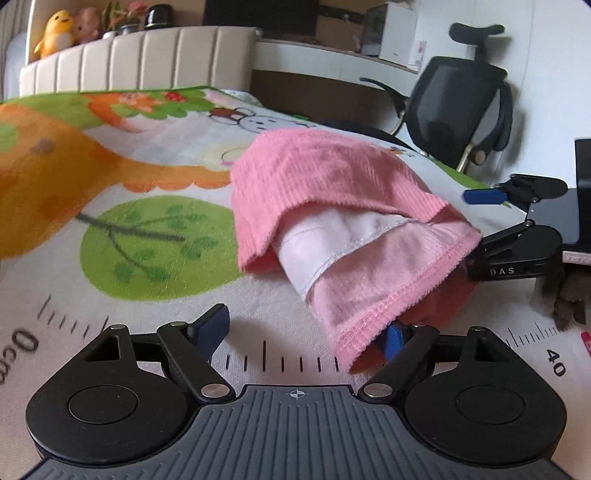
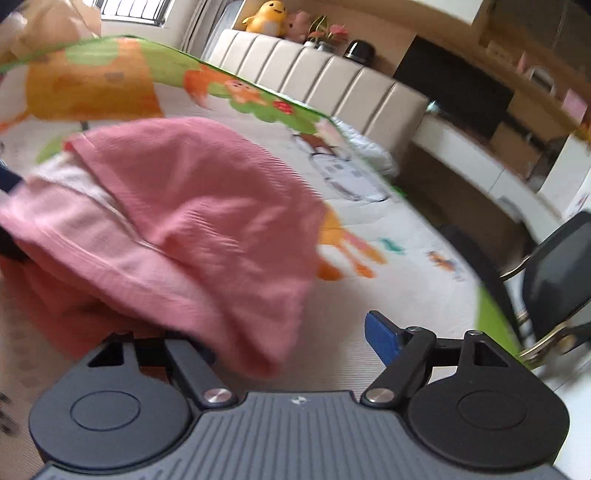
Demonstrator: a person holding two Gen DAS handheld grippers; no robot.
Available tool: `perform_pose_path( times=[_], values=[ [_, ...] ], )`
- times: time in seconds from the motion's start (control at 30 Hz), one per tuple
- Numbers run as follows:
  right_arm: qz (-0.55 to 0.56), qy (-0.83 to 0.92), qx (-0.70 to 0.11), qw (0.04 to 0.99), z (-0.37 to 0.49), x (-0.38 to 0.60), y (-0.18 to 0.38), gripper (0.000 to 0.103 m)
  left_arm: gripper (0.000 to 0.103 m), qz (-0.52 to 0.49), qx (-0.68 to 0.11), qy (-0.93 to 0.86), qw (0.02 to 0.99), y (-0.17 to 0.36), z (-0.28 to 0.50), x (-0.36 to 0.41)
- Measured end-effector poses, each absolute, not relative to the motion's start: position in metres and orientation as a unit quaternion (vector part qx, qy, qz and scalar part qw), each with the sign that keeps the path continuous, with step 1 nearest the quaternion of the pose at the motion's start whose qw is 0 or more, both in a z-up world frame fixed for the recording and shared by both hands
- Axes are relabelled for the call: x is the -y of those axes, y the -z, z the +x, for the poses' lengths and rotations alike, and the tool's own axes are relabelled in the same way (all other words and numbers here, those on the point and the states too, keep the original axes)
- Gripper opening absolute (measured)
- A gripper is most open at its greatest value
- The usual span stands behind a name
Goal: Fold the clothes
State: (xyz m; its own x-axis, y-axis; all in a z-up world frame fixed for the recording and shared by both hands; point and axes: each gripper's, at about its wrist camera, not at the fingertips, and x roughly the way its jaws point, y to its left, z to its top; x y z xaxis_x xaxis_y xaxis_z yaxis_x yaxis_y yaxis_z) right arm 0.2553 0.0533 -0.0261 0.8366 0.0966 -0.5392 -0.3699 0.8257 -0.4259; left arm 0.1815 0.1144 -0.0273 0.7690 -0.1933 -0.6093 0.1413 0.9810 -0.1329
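A pink corduroy garment (image 1: 325, 206) with a pale lining lies bunched on the cartoon play mat (image 1: 110, 192). My left gripper (image 1: 299, 332) is open; the garment's hem drapes over its right finger (image 1: 393, 341), and its left finger (image 1: 210, 325) is bare. In the right wrist view the same garment (image 2: 207, 206) covers the left finger of my right gripper (image 2: 291, 332), which is open; its right finger (image 2: 382, 338) is bare. The right gripper also shows at the right edge of the left wrist view (image 1: 517, 221), beside the garment.
A beige padded headboard (image 1: 140, 59) with plush toys (image 1: 59, 31) stands behind the mat. A black office chair (image 1: 461, 103) and a white desk (image 2: 480, 162) are to the right. The mat has a printed ruler along its near edge (image 1: 280, 360).
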Motion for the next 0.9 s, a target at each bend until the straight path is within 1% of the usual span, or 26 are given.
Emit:
perform_pose_path(
  times=[0.03,0.13,0.27,0.33,0.4,0.43,0.5,0.53,0.57,0.6,0.67,0.7,0.77,0.83,0.9],
  values=[
    [-0.259,-0.122,-0.258,0.923,0.259,-0.047,0.026,0.081,0.087,-0.041,-0.329,0.085,0.94,0.027,0.181,-0.114],
    [-0.222,-0.094,-0.275,0.931,0.276,-0.035,0.023,0.081,0.087,-0.034,-0.334,0.078,0.939,0.028,0.18,-0.11],
    [-0.189,-0.066,-0.288,0.937,0.279,-0.015,0.011,0.081,0.089,-0.023,-0.336,0.081,0.938,0.027,0.175,-0.102],
    [-0.188,-0.04,-0.275,0.942,0.272,-0.003,-0.001,0.081,0.091,-0.017,-0.337,0.083,0.938,0.027,0.175,-0.099],
    [-0.201,-0.014,-0.233,0.951,0.26,0.003,-0.015,0.08,0.093,-0.012,-0.339,0.083,0.937,0.028,0.175,-0.097],
    [-0.208,-0.024,-0.208,0.955,0.25,0.003,-0.023,0.077,0.093,-0.011,-0.34,0.083,0.937,0.028,0.176,-0.096],
    [-0.222,-0.064,-0.172,0.958,0.23,-0.003,-0.037,0.066,0.094,-0.009,-0.341,0.081,0.937,0.028,0.176,-0.096],
    [-0.229,-0.092,-0.162,0.955,0.22,-0.01,-0.042,0.055,0.094,-0.008,-0.341,0.081,0.936,0.028,0.176,-0.095],
    [-0.241,-0.123,-0.16,0.949,0.213,-0.021,-0.043,0.047,0.094,-0.006,-0.341,0.08,0.936,0.028,0.176,-0.095],
    [-0.259,-0.156,-0.162,0.939,0.206,-0.034,-0.041,0.043,0.094,-0.005,-0.342,0.08,0.936,0.028,0.176,-0.094],
    [-0.303,-0.205,-0.16,0.917,0.192,-0.061,-0.027,0.032,0.094,-0.004,-0.342,0.079,0.936,0.028,0.176,-0.094],
    [-0.325,-0.229,-0.158,0.904,0.185,-0.075,-0.02,0.03,0.094,-0.004,-0.342,0.08,0.936,0.028,0.176,-0.094],
    [-0.353,-0.235,-0.153,0.892,0.184,-0.091,-0.008,0.02,0.095,-0.007,-0.342,0.082,0.936,0.028,0.176,-0.095],
    [-0.374,-0.223,-0.152,0.887,0.191,-0.101,0.003,0.013,0.095,-0.011,-0.341,0.083,0.936,0.028,0.175,-0.096],
    [-0.381,-0.185,-0.167,0.89,0.21,-0.094,0.011,0.011,0.095,-0.017,-0.34,0.085,0.936,0.028,0.175,-0.098]
  ],
)
